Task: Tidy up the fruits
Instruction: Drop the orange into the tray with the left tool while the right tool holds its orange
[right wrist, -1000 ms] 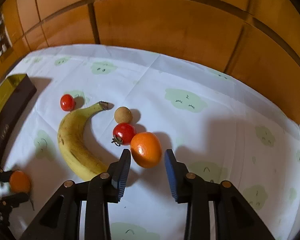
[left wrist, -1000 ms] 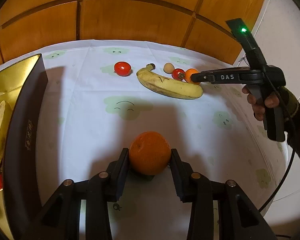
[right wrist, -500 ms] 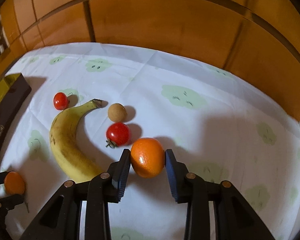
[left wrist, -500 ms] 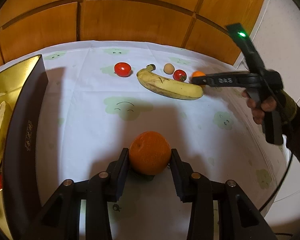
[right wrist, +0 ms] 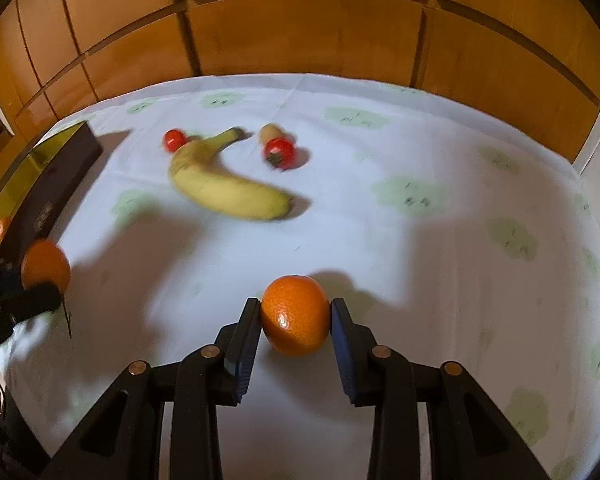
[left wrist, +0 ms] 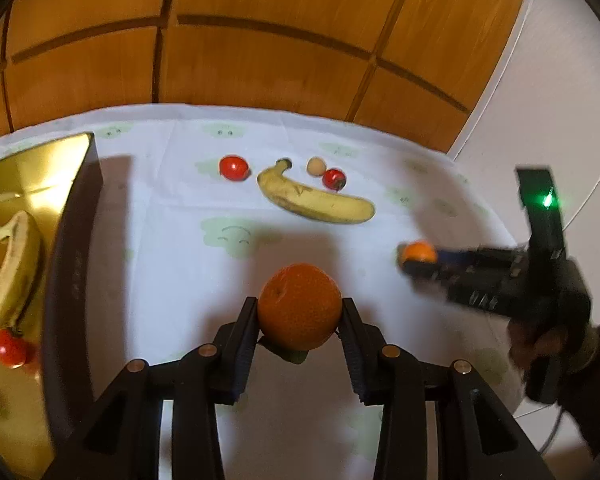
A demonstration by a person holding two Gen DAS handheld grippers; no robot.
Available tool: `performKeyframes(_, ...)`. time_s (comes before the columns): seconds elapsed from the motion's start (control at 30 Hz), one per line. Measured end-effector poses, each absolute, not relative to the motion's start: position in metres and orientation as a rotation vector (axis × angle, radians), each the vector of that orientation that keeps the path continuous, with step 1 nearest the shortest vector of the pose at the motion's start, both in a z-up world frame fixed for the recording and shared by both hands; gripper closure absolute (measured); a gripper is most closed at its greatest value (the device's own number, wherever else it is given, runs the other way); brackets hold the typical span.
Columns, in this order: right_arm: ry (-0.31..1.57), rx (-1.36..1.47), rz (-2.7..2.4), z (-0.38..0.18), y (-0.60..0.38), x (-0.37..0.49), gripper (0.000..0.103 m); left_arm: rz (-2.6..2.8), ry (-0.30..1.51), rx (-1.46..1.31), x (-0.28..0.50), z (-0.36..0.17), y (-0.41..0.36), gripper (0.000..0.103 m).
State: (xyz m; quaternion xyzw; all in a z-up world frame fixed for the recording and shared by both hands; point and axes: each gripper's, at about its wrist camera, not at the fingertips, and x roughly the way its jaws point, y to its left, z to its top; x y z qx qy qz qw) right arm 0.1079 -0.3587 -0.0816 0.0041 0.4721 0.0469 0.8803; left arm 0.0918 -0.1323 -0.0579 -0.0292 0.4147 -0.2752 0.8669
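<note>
Fruits split two ways: some already in the gold tray [left wrist: 40,168] at far left, rest loose on the white cloth [left wrist: 172,264]; tray holds a banana [left wrist: 14,276] and a tomato [left wrist: 10,352], so I read it as the drop target.

Left gripper [left wrist: 300,316] clamped on a large orange [left wrist: 300,312], pads pressing both flanks, narrow gap set by the fruit; orange looks clear of the cloth, a leaf hanging under it; tool pitched down and forward, tray wall just to its left; probably staged for the drop.

Mid-table, untouched: tomato [left wrist: 233,168], second banana [left wrist: 316,200], small tan round fruit [left wrist: 315,166], another tomato [left wrist: 334,179]; grouped near each other, well apart from the tray.

Right gripper [right wrist: 296,320] closed on a smaller orange [right wrist: 295,314], pads on both sides, held above the cloth judging by its shadow; tool angled steeply down; hand [left wrist: 540,336] wraps the handle at far right, blurred.

Judgement: two oranges in transit; four pieces left to collect.
</note>
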Motion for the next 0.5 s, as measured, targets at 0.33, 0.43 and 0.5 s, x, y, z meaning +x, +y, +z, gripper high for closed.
performKeyframes(0.33, 0.979, 0.009, 0.054, -0.084, -0.344, 0.108, 0.068, -0.497, 0.804, -0.128, 0.071, -0.011, -0.087, 0.063)
performKeyframes(0.43, 0.99, 0.006, 0.047, -0.087, -0.342, 0.108, 0.068, -0.439, 0.783, -0.152, 0.072, 0.001, -0.061, 0.063)
performKeyframes(0.5, 0.994, -0.001, 0.039, -0.089, -0.341, 0.108, 0.068, -0.396, 0.787, -0.178, 0.073, 0.004, -0.042, 0.063)
